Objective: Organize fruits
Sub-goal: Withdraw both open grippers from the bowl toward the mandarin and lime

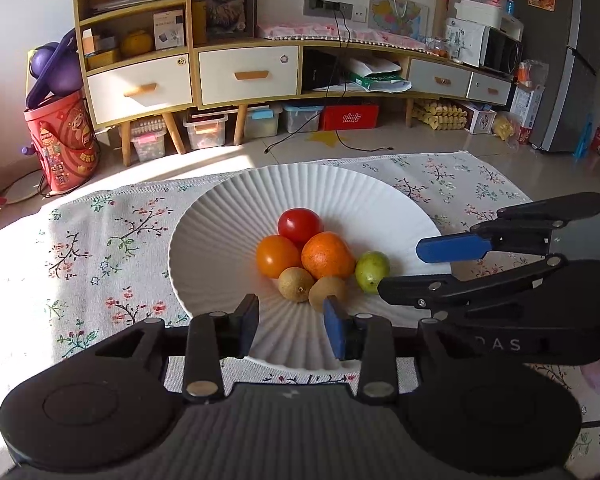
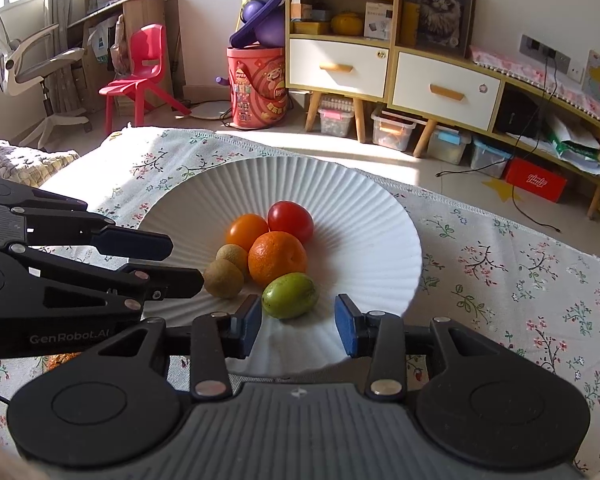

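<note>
6 fruits (image 1: 327, 261) cluster in the plate (image 1: 228, 216) on the tablecloth (image 1: 100, 240).

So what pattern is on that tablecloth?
White tablecloth printed with small pink blossoms on dark branches, green leaves; clearest in the right wrist view.

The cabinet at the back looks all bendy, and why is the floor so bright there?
Left wrist view: the fisheye lens bows the cabinet; sunlight washes out the floor and the cloth's left side. Right wrist view: the same bend, glare on the floor; the plate and fruit stay sharp.
</note>
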Action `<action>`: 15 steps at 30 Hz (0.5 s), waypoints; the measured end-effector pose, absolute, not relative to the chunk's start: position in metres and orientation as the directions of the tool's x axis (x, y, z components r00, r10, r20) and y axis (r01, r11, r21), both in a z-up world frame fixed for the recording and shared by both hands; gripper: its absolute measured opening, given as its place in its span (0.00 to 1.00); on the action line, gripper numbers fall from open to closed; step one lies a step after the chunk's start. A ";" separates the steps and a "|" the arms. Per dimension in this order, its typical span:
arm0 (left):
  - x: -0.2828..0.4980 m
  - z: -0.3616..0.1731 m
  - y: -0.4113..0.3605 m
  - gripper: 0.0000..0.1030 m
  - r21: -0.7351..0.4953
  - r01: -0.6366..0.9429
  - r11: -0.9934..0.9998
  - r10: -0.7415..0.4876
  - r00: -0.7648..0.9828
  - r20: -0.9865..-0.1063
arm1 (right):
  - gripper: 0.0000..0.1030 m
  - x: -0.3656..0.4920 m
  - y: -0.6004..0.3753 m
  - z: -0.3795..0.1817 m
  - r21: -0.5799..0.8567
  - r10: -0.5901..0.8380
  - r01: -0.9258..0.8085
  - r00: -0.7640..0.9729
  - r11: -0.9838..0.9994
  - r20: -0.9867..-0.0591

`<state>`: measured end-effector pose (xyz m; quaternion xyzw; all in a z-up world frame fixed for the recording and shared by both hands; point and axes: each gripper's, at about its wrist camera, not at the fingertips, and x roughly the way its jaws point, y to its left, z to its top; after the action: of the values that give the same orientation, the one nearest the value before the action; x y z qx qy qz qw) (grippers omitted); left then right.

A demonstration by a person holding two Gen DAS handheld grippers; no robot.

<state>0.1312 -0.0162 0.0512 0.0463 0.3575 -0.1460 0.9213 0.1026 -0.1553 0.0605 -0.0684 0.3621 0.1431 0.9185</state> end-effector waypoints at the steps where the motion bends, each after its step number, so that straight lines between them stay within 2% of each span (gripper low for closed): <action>1: 0.129 0.053 -0.015 0.25 -0.022 0.298 0.954 -0.236 0.705 -0.669 | 0.39 0.102 -0.156 0.062 -0.016 0.212 -0.304 0.698 0.953 -0.684; 15: 0.089 0.065 0.002 0.41 -0.044 0.248 0.968 -0.215 0.719 -0.661 | 0.48 0.073 -0.161 0.068 -0.017 0.200 -0.285 0.712 0.958 -0.673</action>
<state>0.0885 0.0019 0.0647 0.0237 0.3534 -0.1250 0.9268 0.0731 -0.1608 0.0683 -0.0599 0.3561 0.1314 0.9232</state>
